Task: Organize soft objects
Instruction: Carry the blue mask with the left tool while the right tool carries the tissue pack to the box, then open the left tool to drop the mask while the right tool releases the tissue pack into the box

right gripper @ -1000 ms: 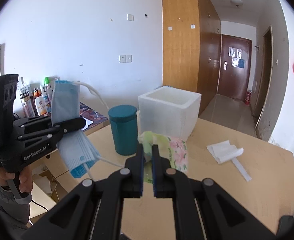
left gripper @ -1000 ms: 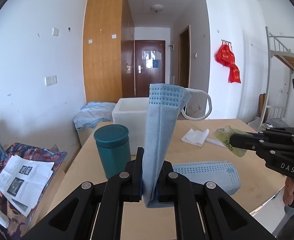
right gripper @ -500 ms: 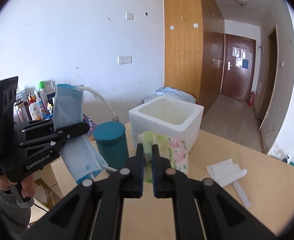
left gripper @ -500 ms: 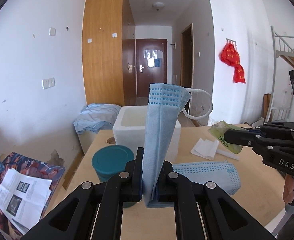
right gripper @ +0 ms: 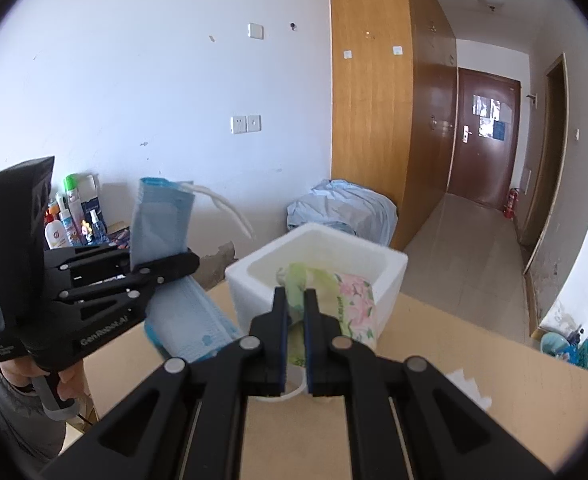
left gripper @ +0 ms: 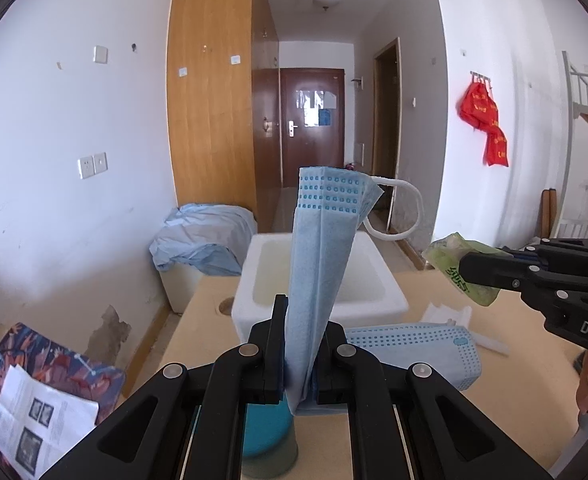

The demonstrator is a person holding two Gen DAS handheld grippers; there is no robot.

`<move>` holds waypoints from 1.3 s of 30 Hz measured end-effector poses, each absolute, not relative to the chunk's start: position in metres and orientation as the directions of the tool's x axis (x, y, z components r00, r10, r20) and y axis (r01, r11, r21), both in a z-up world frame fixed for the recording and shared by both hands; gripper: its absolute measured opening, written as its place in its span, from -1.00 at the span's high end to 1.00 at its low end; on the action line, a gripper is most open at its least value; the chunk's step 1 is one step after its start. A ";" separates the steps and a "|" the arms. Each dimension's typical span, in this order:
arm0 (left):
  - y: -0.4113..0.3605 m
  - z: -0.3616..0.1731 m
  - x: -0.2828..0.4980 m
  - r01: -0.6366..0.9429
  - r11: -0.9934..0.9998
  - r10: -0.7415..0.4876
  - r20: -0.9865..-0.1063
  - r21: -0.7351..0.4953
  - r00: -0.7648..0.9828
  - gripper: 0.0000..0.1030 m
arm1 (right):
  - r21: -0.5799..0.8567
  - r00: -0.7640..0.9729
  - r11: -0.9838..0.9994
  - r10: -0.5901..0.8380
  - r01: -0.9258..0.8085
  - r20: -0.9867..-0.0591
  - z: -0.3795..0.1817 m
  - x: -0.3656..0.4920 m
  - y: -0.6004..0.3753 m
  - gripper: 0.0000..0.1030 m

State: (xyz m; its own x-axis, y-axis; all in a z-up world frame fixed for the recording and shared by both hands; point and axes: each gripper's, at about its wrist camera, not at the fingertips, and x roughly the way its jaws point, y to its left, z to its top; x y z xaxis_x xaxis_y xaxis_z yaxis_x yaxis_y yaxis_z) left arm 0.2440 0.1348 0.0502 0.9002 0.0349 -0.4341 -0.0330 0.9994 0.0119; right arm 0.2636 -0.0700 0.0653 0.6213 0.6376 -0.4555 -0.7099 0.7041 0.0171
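Note:
My left gripper is shut on a blue face mask that stands up from the jaws, its white ear loop hanging right. It is raised just in front of the white foam box. My right gripper is shut on a green floral tissue pack, held at the near rim of the foam box. The left gripper with the mask shows at the left of the right wrist view. The tissue pack shows at the right of the left wrist view.
A teal canister stands under my left gripper on the wooden table. A white tissue lies behind the mask's lower part. A blue cloth bundle lies behind the table. Bottles stand at the far left.
Both grippers have risen and moved forward toward the foam box, each still holding its object. The teal canister has dropped below the left gripper's view.

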 end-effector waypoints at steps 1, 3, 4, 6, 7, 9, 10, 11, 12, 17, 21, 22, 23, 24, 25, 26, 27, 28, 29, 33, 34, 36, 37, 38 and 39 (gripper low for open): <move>0.136 0.052 0.252 -0.035 0.999 0.036 -0.435 0.012 0.899 0.83 | 0.017 0.618 0.699 0.643 -0.715 -0.453 0.067 0.270 -0.066 0.83; 0.138 0.054 0.266 -0.039 0.999 0.039 -0.435 0.011 0.900 0.83 | 0.018 0.613 0.693 0.649 -0.721 -0.451 0.068 0.278 -0.062 0.83; 0.139 0.055 0.273 -0.039 0.999 0.040 -0.436 0.011 0.899 0.83 | 0.018 0.610 0.690 0.652 -0.724 -0.451 0.068 0.284 -0.059 0.83; 0.142 0.055 0.285 -0.045 0.999 0.043 -0.441 0.006 0.897 0.83 | 0.016 0.602 0.681 0.659 -0.733 -0.451 0.067 0.293 -0.052 0.83; 0.142 0.053 0.293 -0.049 0.999 0.048 -0.447 0.010 0.893 0.83 | 0.013 0.603 0.679 0.659 -0.734 -0.450 0.067 0.297 -0.050 0.83; 0.143 0.050 0.306 -0.055 0.998 0.055 -0.457 0.013 0.888 0.83 | 0.005 0.603 0.676 0.660 -0.737 -0.448 0.067 0.305 -0.044 0.83; 0.145 0.047 0.312 -0.058 0.998 0.057 -0.462 0.011 0.885 0.83 | 0.007 0.599 0.673 0.664 -0.740 -0.448 0.066 0.309 -0.042 0.83; 0.147 0.046 0.318 -0.060 0.998 0.058 -0.469 0.011 0.881 0.83 | 0.008 0.597 0.671 0.665 -0.741 -0.449 0.065 0.314 -0.041 0.83; 0.151 0.044 0.324 -0.064 0.998 0.056 -0.474 0.000 0.879 0.83 | 0.008 0.596 0.671 0.665 -0.742 -0.450 0.064 0.317 -0.040 0.83; 0.156 0.039 0.343 -0.068 0.998 0.053 -0.492 -0.011 0.869 0.83 | 0.028 0.578 0.663 0.672 -0.748 -0.463 0.058 0.337 -0.035 0.83; 0.156 0.035 0.357 -0.064 0.998 0.051 -0.508 -0.007 0.860 0.83 | 0.048 0.558 0.655 0.678 -0.754 -0.479 0.053 0.351 -0.030 0.83; 0.155 0.036 0.361 -0.067 0.998 0.057 -0.515 -0.002 0.855 0.83 | 0.053 0.555 0.654 0.679 -0.754 -0.481 0.052 0.354 -0.029 0.83; 0.155 0.036 0.365 -0.069 0.998 0.056 -0.517 -0.007 0.854 0.83 | 0.056 0.553 0.655 0.678 -0.753 -0.485 0.051 0.357 -0.028 0.83; 0.156 0.036 0.369 -0.069 0.997 0.050 -0.522 -0.017 0.852 0.83 | 0.057 0.553 0.656 0.677 -0.753 -0.485 0.050 0.360 -0.028 0.83; 0.155 0.037 0.373 -0.063 0.998 0.040 -0.530 -0.025 0.847 0.83 | 0.060 0.553 0.657 0.676 -0.751 -0.486 0.049 0.360 -0.029 0.83; 0.154 0.037 0.374 -0.057 0.998 0.032 -0.530 -0.032 0.847 0.83 | 0.063 0.551 0.659 0.675 -0.750 -0.490 0.048 0.363 -0.028 0.83; 0.153 0.036 0.377 -0.056 0.998 0.033 -0.533 -0.027 0.845 0.83 | 0.069 0.548 0.659 0.675 -0.749 -0.494 0.047 0.365 -0.028 0.83; 0.153 0.035 0.378 -0.056 0.998 0.032 -0.538 -0.027 0.843 0.83 | 0.072 0.546 0.658 0.675 -0.749 -0.496 0.046 0.366 -0.028 0.83; 0.152 0.033 0.381 -0.057 0.998 0.034 -0.551 -0.024 0.834 0.83 | 0.073 0.545 0.660 0.673 -0.748 -0.500 0.045 0.368 -0.028 0.83; 0.156 0.034 0.378 -0.054 0.997 0.016 -0.542 -0.053 0.840 0.83 | 0.081 0.541 0.662 0.671 -0.745 -0.507 0.045 0.367 -0.028 0.83; 0.157 0.035 0.377 -0.058 0.997 0.020 -0.536 -0.054 0.844 0.83 | 0.080 0.541 0.660 0.672 -0.747 -0.506 0.046 0.365 -0.028 0.83; 0.157 0.034 0.377 -0.051 0.997 0.013 -0.538 -0.056 0.843 0.81 | 0.075 0.542 0.659 0.673 -0.748 -0.504 0.048 0.365 -0.027 0.83; 0.157 0.032 0.378 -0.048 0.997 0.009 -0.546 -0.057 0.838 0.79 | 0.075 0.541 0.658 0.673 -0.749 -0.504 0.050 0.366 -0.027 0.83; 0.156 0.030 0.380 -0.048 0.997 0.009 -0.558 -0.055 0.830 0.73 | 0.075 0.539 0.656 0.674 -0.751 -0.505 0.050 0.367 -0.026 0.83; 0.156 0.029 0.382 -0.048 0.997 0.010 -0.565 -0.053 0.825 0.59 | 0.073 0.540 0.657 0.673 -0.750 -0.505 0.050 0.368 -0.026 0.83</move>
State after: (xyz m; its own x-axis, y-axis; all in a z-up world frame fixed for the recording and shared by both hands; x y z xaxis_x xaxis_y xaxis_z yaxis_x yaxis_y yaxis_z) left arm 0.3820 0.1561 0.0289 0.8253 0.0097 -0.5646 -0.0483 0.9974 -0.0535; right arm 0.3676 -0.0256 0.0504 0.5402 0.6732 -0.5050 -0.7505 0.6569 0.0730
